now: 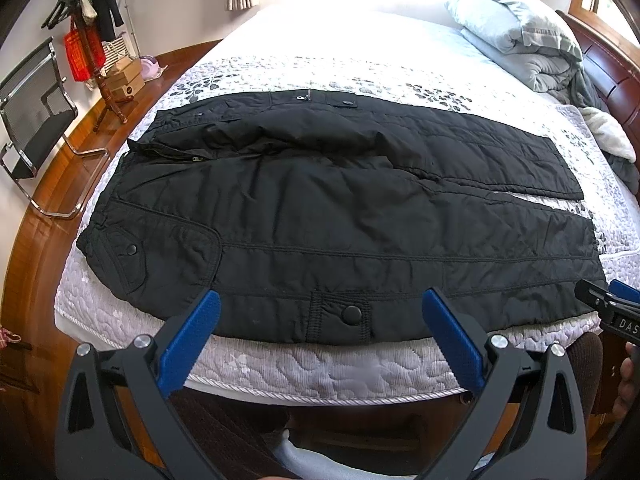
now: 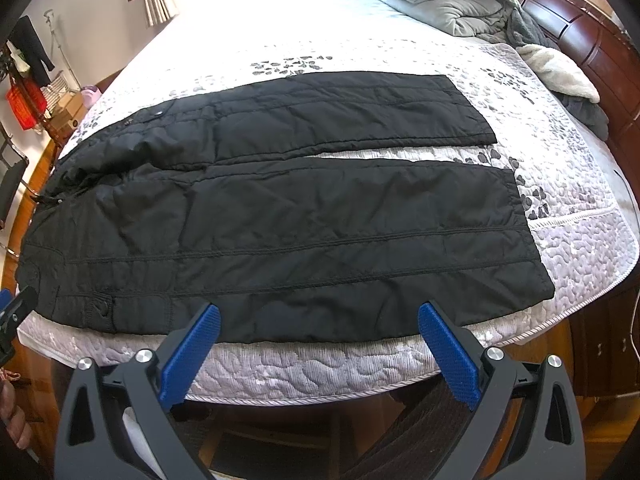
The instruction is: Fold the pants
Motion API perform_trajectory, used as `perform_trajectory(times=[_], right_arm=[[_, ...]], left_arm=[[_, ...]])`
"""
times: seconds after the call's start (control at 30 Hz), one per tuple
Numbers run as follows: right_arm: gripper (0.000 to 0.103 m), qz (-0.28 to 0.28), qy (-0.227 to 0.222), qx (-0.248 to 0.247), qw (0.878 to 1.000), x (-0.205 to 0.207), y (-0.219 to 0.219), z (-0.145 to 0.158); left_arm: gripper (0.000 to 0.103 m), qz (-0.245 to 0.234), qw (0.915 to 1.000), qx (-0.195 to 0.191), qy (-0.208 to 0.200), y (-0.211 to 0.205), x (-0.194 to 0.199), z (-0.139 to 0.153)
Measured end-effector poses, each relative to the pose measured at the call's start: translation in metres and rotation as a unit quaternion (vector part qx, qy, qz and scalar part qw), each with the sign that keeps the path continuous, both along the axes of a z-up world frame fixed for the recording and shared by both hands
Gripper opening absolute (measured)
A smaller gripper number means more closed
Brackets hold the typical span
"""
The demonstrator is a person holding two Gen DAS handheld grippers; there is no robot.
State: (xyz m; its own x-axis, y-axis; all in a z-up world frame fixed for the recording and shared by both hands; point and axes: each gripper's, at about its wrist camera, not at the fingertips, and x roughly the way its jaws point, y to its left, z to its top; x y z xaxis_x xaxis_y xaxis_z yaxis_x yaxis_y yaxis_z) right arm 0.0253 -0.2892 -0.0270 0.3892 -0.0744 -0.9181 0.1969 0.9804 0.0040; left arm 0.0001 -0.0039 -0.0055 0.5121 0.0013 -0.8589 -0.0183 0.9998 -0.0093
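Observation:
Black quilted pants (image 1: 320, 208) lie spread flat on the bed, waist to the left, both legs running right with a narrow gap between them. They also show in the right wrist view (image 2: 280, 216). My left gripper (image 1: 320, 308) is open and empty, hovering at the near edge of the pants by a snap-button tab (image 1: 352, 315). My right gripper (image 2: 319, 322) is open and empty at the near edge of the near leg. The right gripper's tip shows at the far right of the left wrist view (image 1: 608, 300).
The bed has a quilted white-and-grey patterned cover (image 1: 320, 372). A folded grey duvet (image 1: 516, 32) and blankets lie at the headboard end on the right. A chair (image 1: 36, 120), coat stand (image 1: 92, 20) and boxes stand on the wood floor left.

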Motion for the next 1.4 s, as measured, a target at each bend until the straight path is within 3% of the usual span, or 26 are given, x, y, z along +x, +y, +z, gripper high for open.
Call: perform_trajectory(times=[1.4], right_arm=[[0.099,0.003,0.013,0.008,1.0,0.002,-0.001,-0.011]], left_arm=[[0.1,-0.001,1.0,0.002,0.005,-0.001,0.004,-0.003]])
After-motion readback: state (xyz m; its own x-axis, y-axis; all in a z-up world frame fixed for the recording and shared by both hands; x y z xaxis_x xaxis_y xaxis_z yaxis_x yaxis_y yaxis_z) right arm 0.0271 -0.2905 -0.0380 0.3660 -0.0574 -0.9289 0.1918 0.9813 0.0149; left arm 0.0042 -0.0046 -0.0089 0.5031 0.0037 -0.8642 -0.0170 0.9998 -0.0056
